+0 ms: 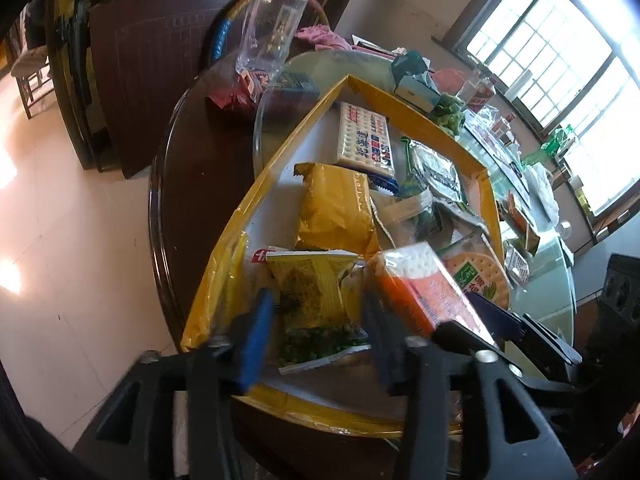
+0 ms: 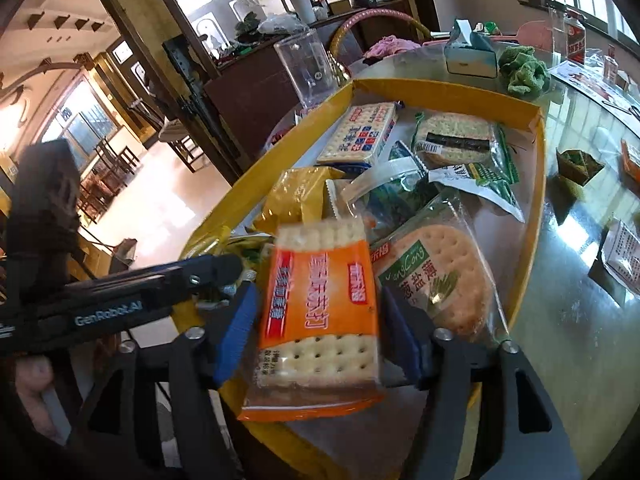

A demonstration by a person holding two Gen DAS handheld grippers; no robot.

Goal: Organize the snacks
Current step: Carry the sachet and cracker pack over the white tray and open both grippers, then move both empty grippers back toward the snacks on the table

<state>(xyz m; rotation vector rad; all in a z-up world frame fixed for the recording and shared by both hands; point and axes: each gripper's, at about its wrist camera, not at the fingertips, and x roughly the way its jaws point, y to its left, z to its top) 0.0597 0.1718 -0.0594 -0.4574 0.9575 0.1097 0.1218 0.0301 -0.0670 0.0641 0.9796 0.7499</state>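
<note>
A yellow-rimmed tray on the table holds several snack packs. My left gripper is open, its blue pads on either side of a green-and-yellow snack pack lying at the tray's near end. My right gripper is open; an orange cracker pack sits between its pads, blurred, and whether they touch it is unclear. The same orange pack shows in the left wrist view, with the right gripper behind it. A round cracker pack, a gold bag and a white cracker pack also lie in the tray.
A clear plastic container stands beyond the tray's far corner. A tissue box and green snacks sit on the glass turntable. More packets lie at the right. The dark table edge drops to the floor at the left.
</note>
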